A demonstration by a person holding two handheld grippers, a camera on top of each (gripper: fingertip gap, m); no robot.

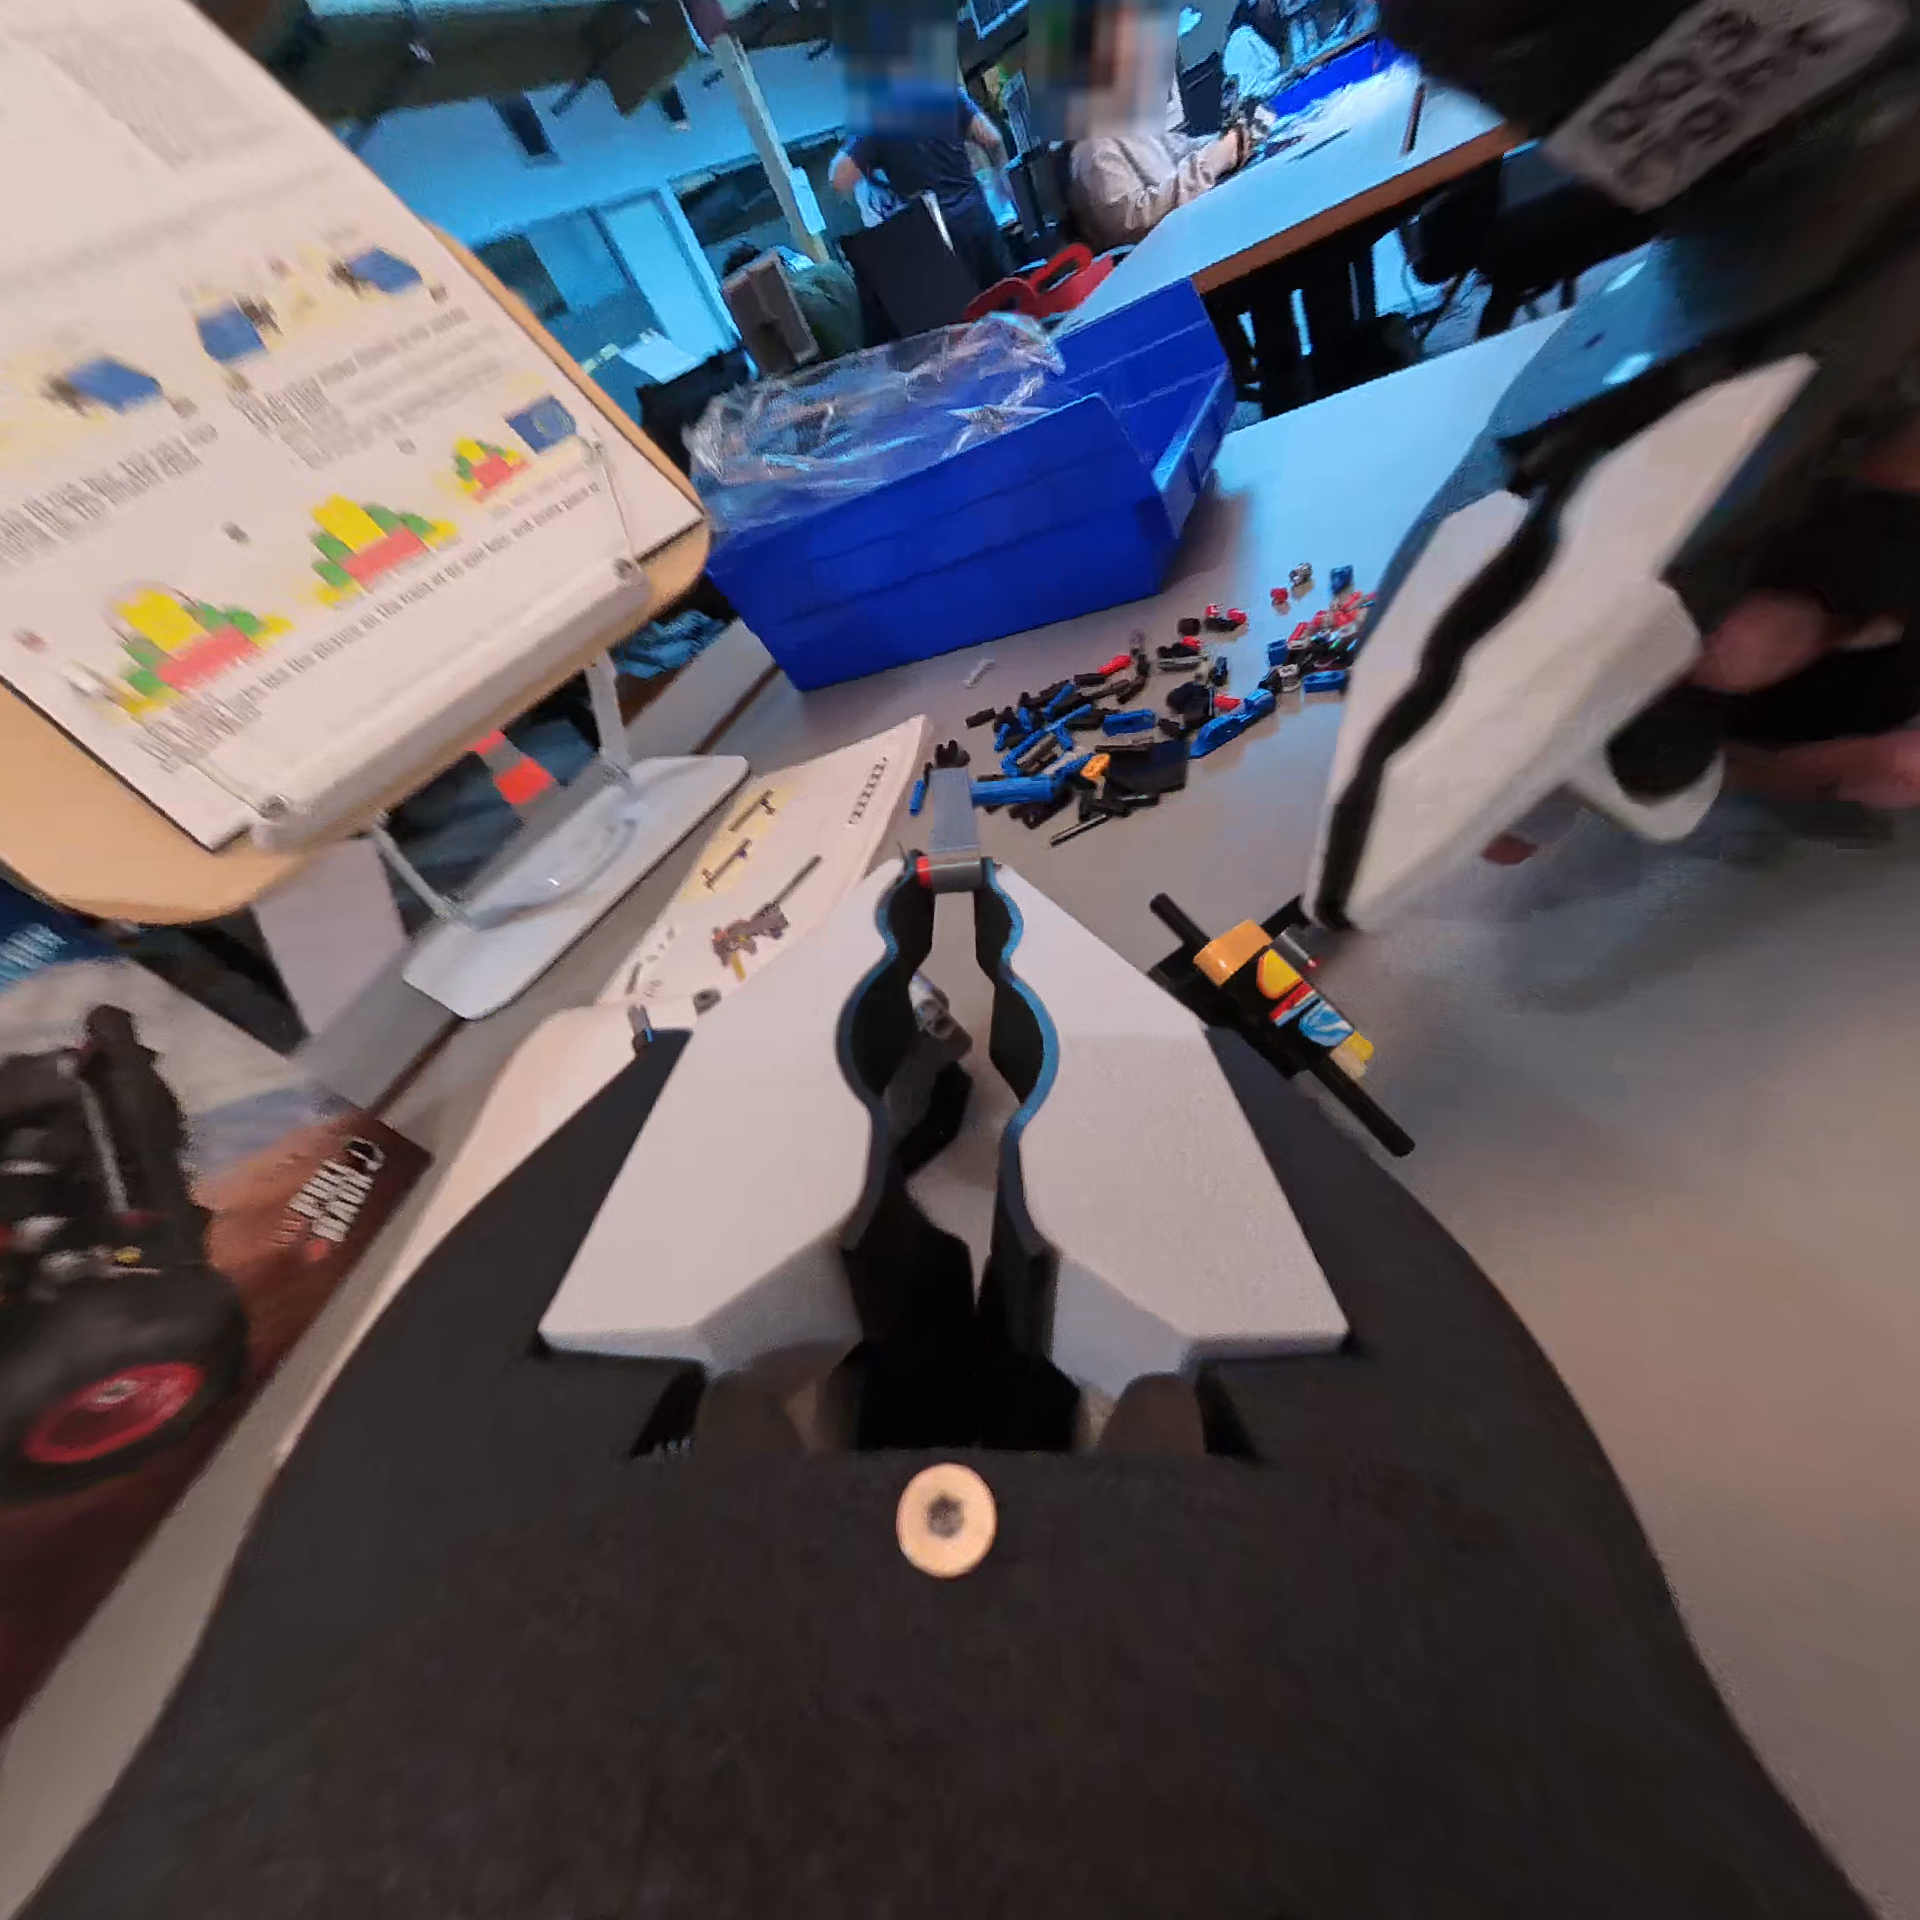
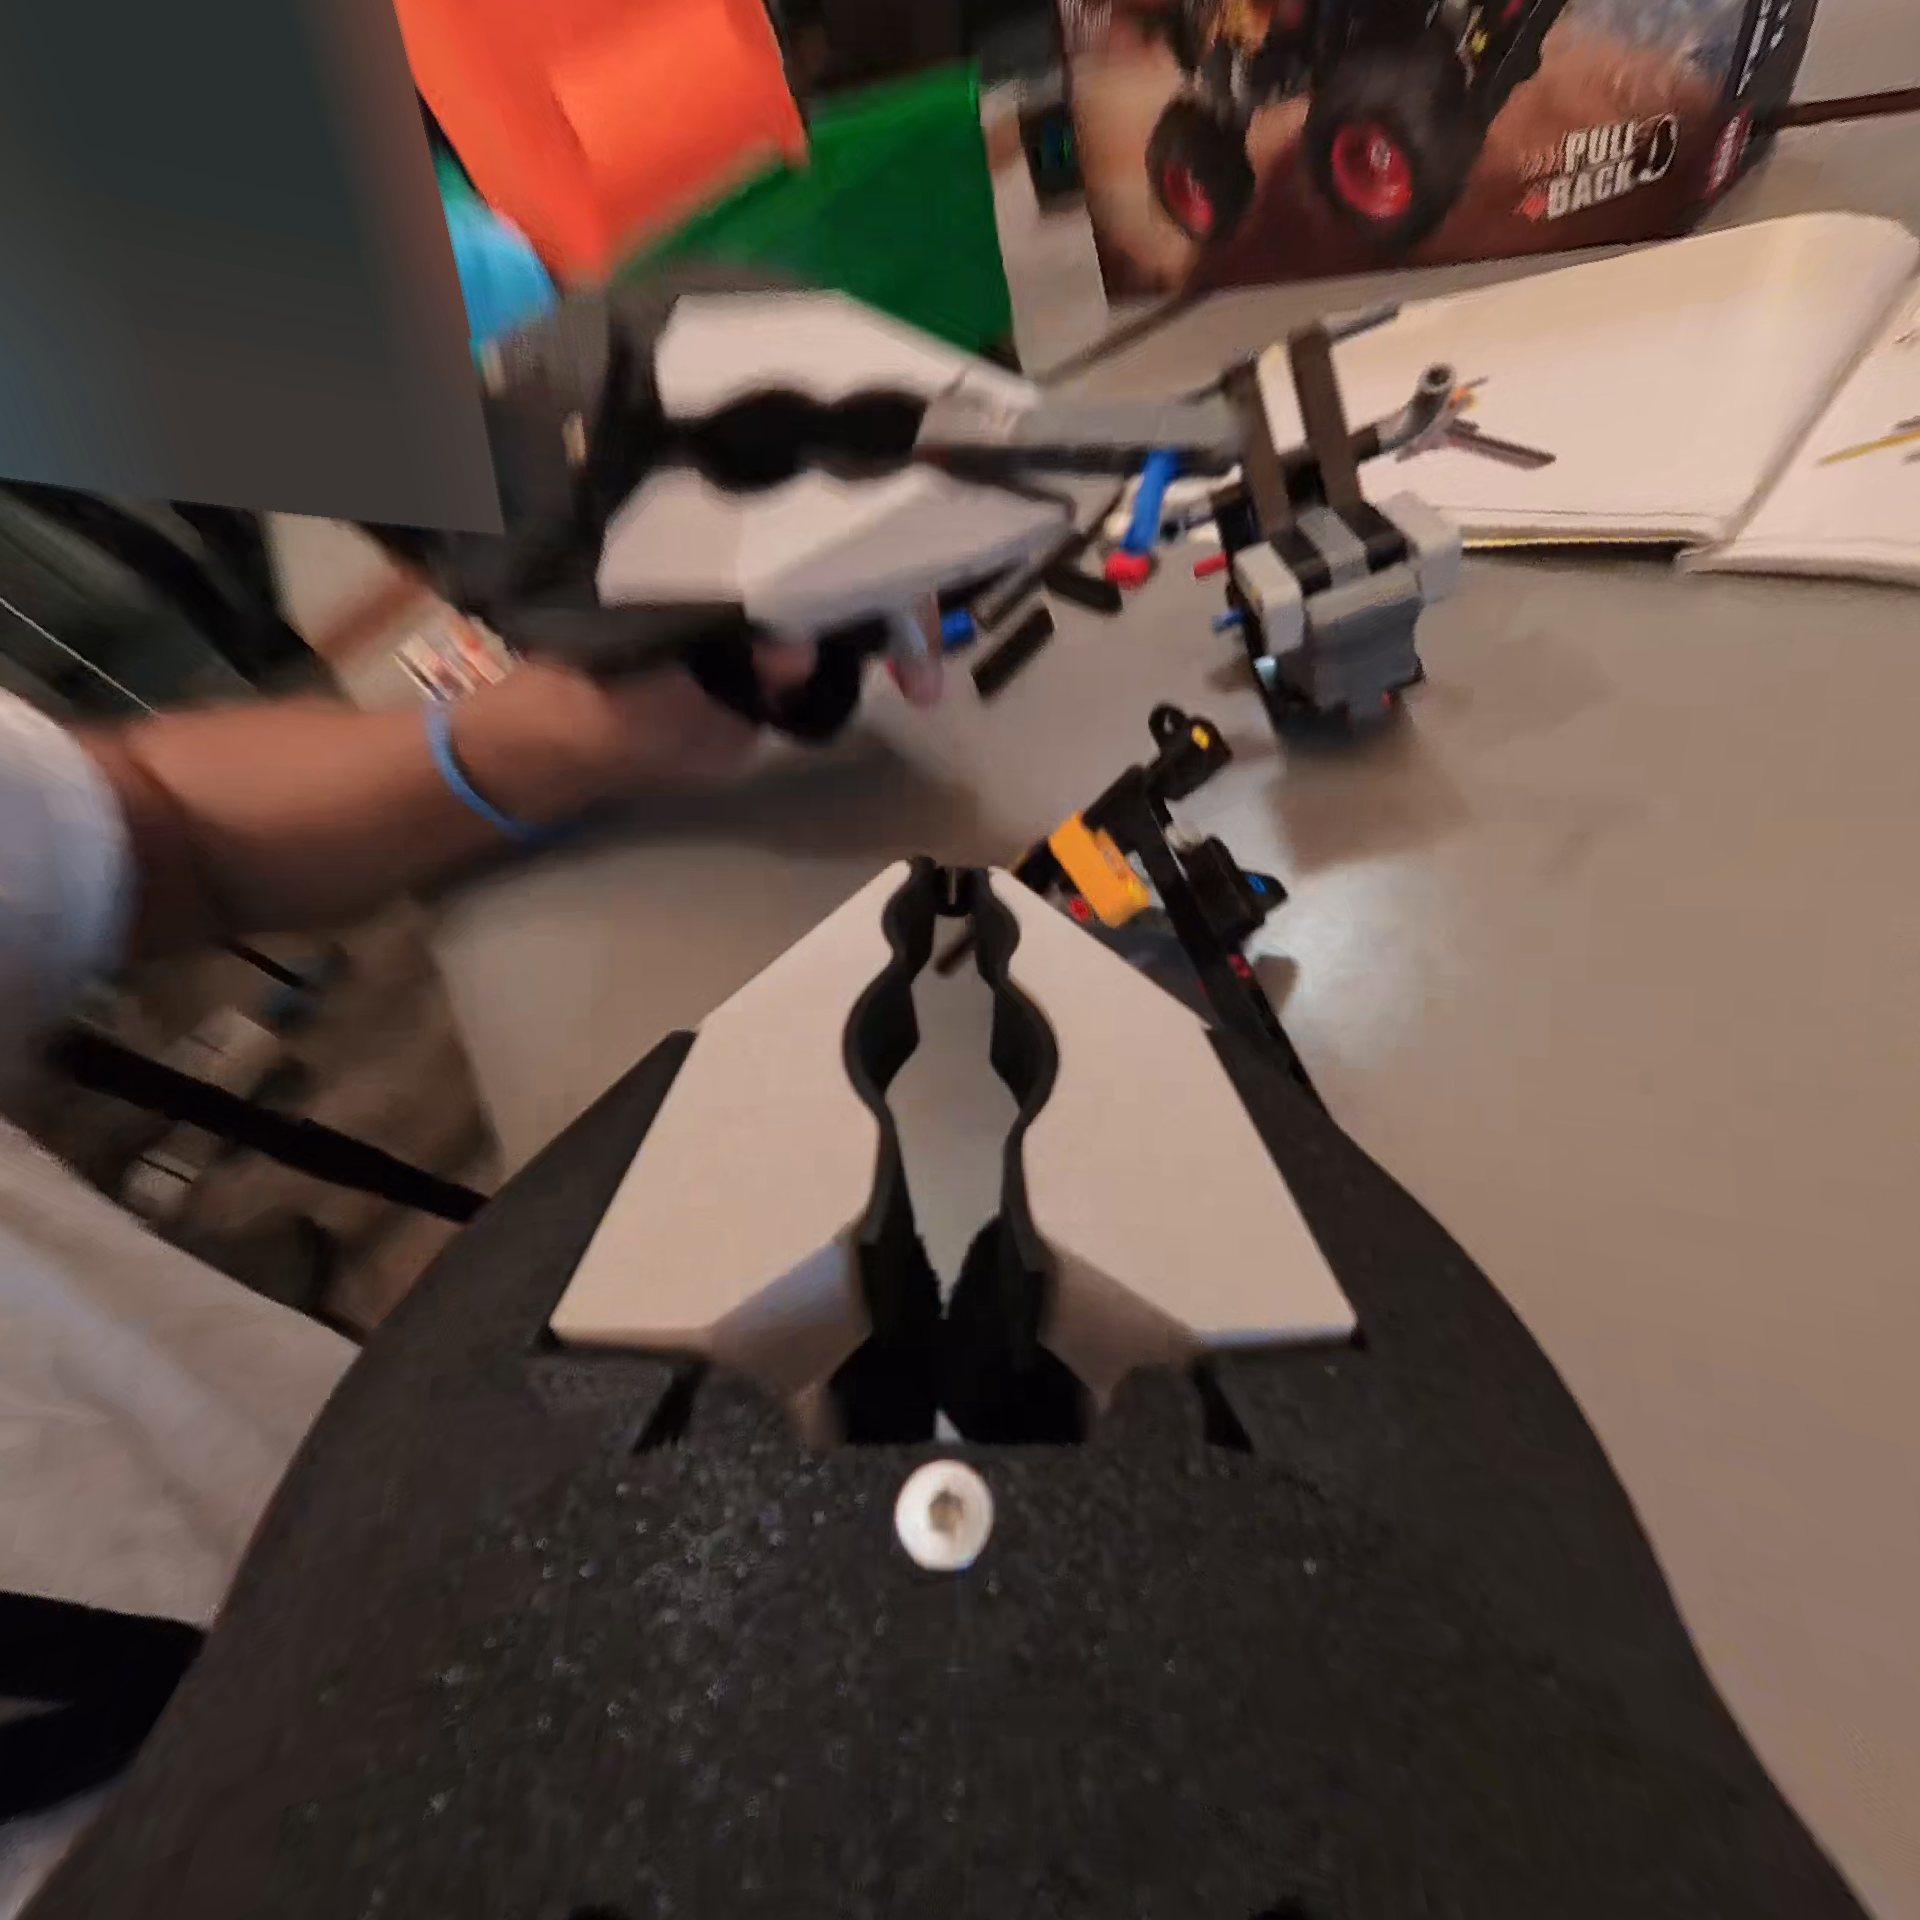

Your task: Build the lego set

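Note:
My left gripper (image 1: pixel 954 871) is shut on a grey lego beam (image 1: pixel 951 821) that sticks out past its tips, held above the table. In the right wrist view the left gripper (image 2: pixel 997 436) is blurred, and the grey beam (image 2: pixel 1132 421) reaches toward a grey block assembly (image 2: pixel 1330 603) on the table. My right gripper (image 2: pixel 948 883) is shut on a small black part at the edge of a black-and-orange assembly (image 2: pixel 1132 862). In the left wrist view the right gripper (image 1: pixel 1330 904) points down at that assembly (image 1: pixel 1278 997).
A pile of loose blue, black and red pieces (image 1: pixel 1132 717) lies behind. Blue bins (image 1: pixel 935 561) stand farther back. An instruction sheet on a stand (image 1: pixel 260 468), an open booklet (image 1: pixel 790 862) and the set's box (image 1: pixel 125 1247) are at the left. A person's forearm (image 2: pixel 416 769) crosses the table. The grippers' ends are close to 7 cm from one another.

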